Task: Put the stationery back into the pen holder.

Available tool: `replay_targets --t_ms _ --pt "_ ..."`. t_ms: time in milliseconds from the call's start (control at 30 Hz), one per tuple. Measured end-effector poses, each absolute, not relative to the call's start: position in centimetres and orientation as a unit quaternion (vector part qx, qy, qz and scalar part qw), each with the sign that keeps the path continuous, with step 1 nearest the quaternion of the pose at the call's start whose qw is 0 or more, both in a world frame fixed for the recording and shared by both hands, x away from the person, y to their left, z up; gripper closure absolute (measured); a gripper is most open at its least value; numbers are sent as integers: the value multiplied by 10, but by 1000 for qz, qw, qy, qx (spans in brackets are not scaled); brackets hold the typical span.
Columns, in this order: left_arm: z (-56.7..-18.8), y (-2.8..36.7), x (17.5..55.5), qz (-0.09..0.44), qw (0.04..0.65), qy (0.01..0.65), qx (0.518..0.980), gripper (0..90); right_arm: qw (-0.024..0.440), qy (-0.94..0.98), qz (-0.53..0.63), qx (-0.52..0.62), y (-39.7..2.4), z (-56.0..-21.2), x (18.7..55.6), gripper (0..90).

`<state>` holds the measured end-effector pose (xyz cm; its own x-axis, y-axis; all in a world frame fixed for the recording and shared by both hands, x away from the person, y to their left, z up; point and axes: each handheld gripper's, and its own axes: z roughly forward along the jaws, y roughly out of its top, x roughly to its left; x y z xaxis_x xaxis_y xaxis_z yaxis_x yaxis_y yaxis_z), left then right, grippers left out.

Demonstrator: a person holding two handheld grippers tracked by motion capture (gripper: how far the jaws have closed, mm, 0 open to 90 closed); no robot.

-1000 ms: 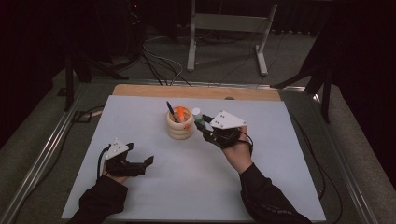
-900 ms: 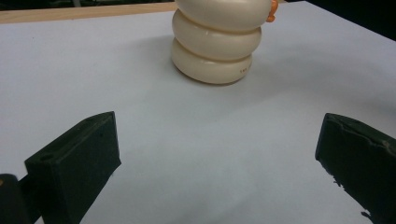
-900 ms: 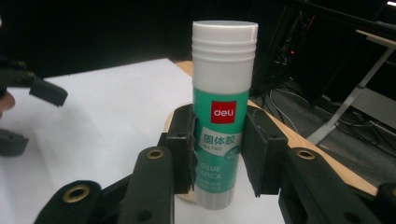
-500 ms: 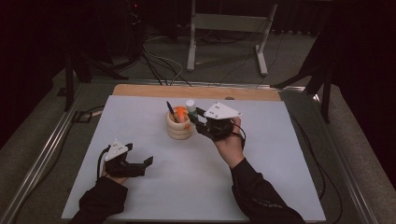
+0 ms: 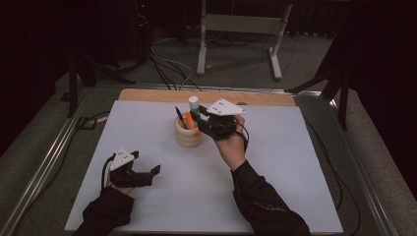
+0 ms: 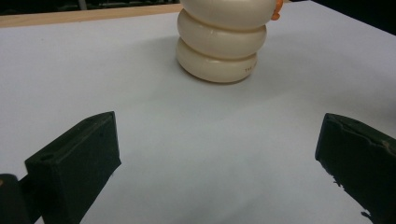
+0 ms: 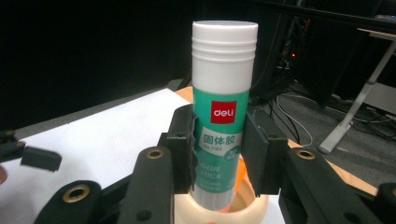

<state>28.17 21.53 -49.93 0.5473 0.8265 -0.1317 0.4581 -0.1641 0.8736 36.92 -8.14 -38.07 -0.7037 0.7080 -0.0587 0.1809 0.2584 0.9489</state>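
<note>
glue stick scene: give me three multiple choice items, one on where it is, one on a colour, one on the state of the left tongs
1. Where is the glue stick?
A. lying flat on the white table
B. upright between the right tongs, its foot in the mouth of the cream holder
C. in the left tongs

2. What colour is the glue stick's cap?
A. white
B. black
C. orange

3. How do the left tongs stand?
A. shut on a pen
B. shut on the holder
C. open, with nothing between them

Answers:
1. B: the right tongs press on both sides of its green label, over the cream holder.
2. A: the ribbed cap is white.
3. C: the jaws stand wide apart over the bare white table.
</note>
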Motion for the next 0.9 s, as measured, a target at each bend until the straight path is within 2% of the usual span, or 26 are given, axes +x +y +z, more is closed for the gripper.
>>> replay_targets --t_ms 900 --pt "-498 215 281 191 483 431 738 3 231 718 541 371 -55 -400 399 655"
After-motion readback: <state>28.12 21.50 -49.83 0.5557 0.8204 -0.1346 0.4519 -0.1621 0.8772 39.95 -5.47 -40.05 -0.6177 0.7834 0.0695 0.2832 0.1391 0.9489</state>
